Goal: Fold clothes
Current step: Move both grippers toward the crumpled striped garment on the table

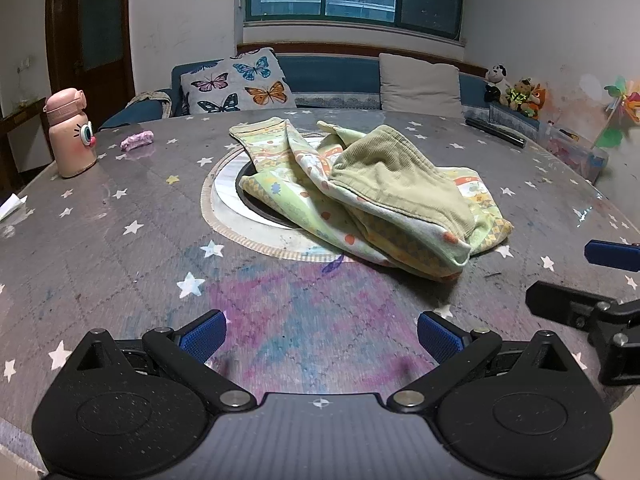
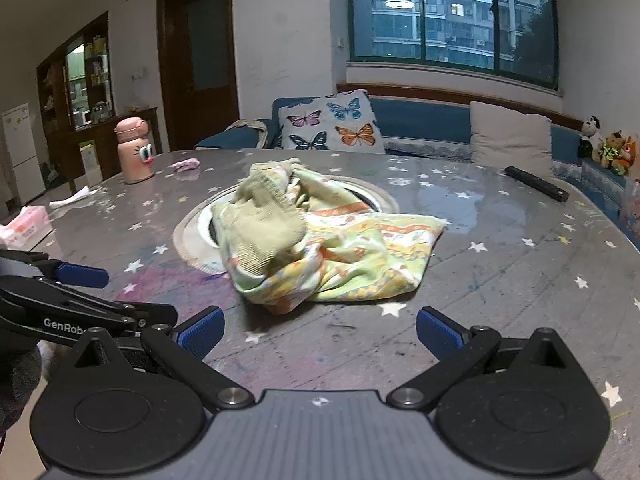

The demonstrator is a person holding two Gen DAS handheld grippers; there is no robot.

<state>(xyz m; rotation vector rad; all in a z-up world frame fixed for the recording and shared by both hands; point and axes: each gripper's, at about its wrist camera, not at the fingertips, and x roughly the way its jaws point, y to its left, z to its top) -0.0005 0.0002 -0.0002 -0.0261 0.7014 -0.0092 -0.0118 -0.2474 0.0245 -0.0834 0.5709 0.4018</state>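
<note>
A crumpled pair of light green patterned child's trousers point(image 1: 360, 196) lies in a heap on the round star-patterned table point(image 1: 120, 240), partly over the table's round centre plate point(image 1: 228, 200). It also shows in the right wrist view point(image 2: 320, 248). My left gripper point(image 1: 322, 338) is open and empty, just above the table in front of the heap. My right gripper point(image 2: 318, 334) is open and empty, in front of the heap from the right side. The right gripper's fingers point(image 1: 608, 256) show at the right edge of the left wrist view. The left gripper's fingers point(image 2: 80, 274) show at the left of the right wrist view.
A pink bottle point(image 1: 72, 132) and a small pink cloth point(image 1: 138, 140) stand at the far left of the table. A black remote point(image 2: 536, 183) lies at the far right. A tissue pack point(image 2: 24, 232) sits at the left edge. A sofa with cushions point(image 2: 332, 124) is behind.
</note>
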